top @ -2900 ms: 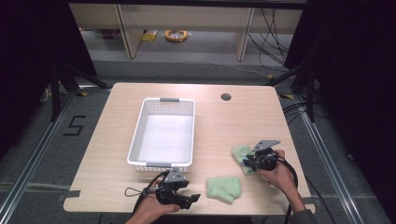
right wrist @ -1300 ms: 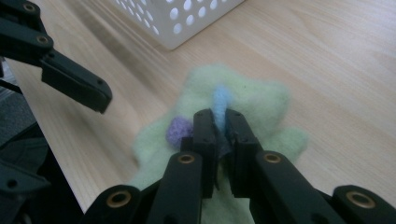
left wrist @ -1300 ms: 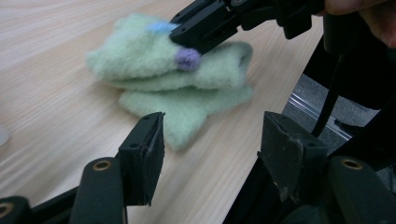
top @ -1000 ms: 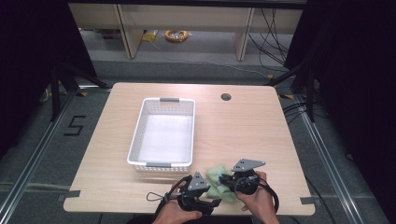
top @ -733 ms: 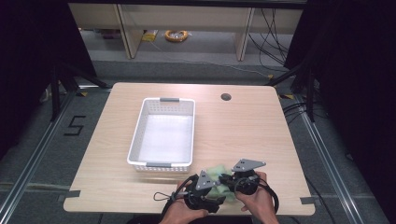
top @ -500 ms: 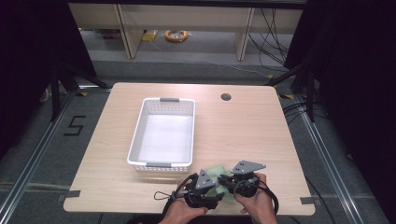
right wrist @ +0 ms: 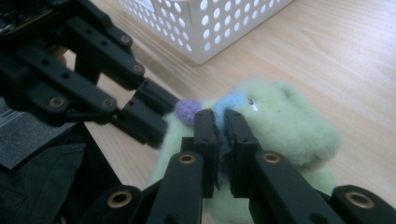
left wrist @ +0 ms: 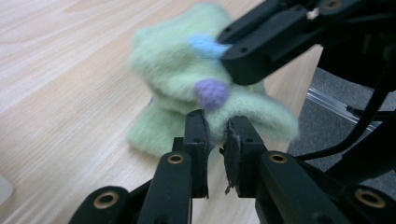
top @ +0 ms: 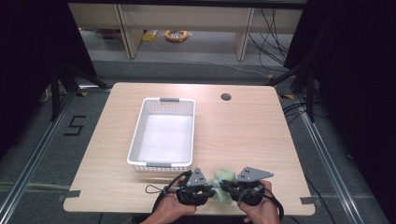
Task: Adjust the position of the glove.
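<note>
Green and fuzzy, the soft fleece sock (top: 225, 181) with a blue dot and a purple dot sits at the near edge of the pale wooden worktop (top: 243, 130), right between my two grippers. My left gripper (top: 208, 192) comes at it from the left. Its fingers (left wrist: 198, 140) have just been closing, and now they pinch a fold of the green fleece just under the purple dot. My right gripper (top: 224, 187) comes from the right. Its fingers (right wrist: 208, 128) are squeezed tight on the sock near the blue dot. So both grippers hold the same sock, and their tips are very close together. In the left gripper view the sock's low part rests on the wood.

The white plastic basket with small holes (top: 163, 134) stands just beyond the sock, a little to the left. I can see a small round dark hole (top: 226, 97) in the worktop at the far side.
</note>
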A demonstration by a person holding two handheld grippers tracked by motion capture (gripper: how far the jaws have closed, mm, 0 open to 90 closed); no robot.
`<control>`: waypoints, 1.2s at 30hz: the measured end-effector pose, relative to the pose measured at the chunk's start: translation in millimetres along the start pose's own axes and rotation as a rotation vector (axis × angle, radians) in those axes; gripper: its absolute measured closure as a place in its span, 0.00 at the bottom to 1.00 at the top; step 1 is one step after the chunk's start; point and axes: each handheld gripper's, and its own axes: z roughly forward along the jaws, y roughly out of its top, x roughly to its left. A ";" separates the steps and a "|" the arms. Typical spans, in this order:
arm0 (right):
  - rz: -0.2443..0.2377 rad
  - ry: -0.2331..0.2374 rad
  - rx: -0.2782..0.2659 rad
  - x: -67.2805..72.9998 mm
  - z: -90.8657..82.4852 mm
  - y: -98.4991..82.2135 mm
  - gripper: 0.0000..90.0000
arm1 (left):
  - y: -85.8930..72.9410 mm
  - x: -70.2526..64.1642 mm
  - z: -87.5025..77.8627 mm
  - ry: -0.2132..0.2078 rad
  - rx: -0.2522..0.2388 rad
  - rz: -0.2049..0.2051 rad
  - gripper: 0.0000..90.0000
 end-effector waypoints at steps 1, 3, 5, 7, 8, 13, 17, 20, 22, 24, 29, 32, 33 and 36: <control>0.005 0.005 0.010 0.6 0.2 -0.9 0.94 | -0.2 3.0 0.7 -0.020 0.023 0.018 0.88; 0.014 0.024 0.011 1.1 2.2 -2.5 0.94 | -1.0 4.8 0.7 -0.016 0.024 0.008 0.88; 0.008 0.011 0.025 0.6 4.5 -4.9 0.93 | -4.0 11.5 2.0 -0.022 0.046 -0.004 0.87; 0.017 0.027 0.034 -0.9 8.1 -6.5 0.90 | -6.8 16.3 3.6 -0.026 0.054 0.013 0.87; 0.012 0.051 0.035 -5.1 10.4 -7.2 0.82 | -9.4 16.5 5.2 -0.021 0.061 0.000 0.87; 0.000 0.032 -0.002 -17.5 -4.4 -1.0 0.74 | -8.6 18.4 4.3 -0.024 0.064 0.022 0.87; -0.020 -0.038 0.019 -40.5 -17.5 1.4 0.69 | -9.3 17.8 5.9 -0.032 0.068 0.021 0.87; -0.015 -0.017 0.044 -58.7 -14.1 -2.1 0.67 | -9.1 18.1 5.6 -0.034 0.065 0.020 0.87; -0.019 0.005 0.049 -60.4 -12.1 -1.9 0.67 | -8.9 17.9 5.7 -0.033 0.069 0.019 0.87; -0.001 0.029 0.059 -60.5 -2.9 -0.4 0.65 | -9.0 17.8 5.9 -0.035 0.069 0.019 0.87; 0.020 0.078 0.130 -65.1 11.8 -3.3 0.65 | -9.3 18.1 5.5 -0.035 0.068 0.021 0.88; 0.025 0.117 0.129 -67.4 13.2 -5.7 0.81 | -8.6 17.5 5.4 -0.030 0.067 0.015 0.89; 0.043 0.107 0.105 -67.0 8.2 -4.9 0.91 | -7.8 17.2 4.4 -0.027 0.070 0.008 0.90; 0.066 0.101 0.076 -60.1 -0.3 -1.0 0.93 | -5.7 18.2 1.9 -0.016 0.067 0.021 0.91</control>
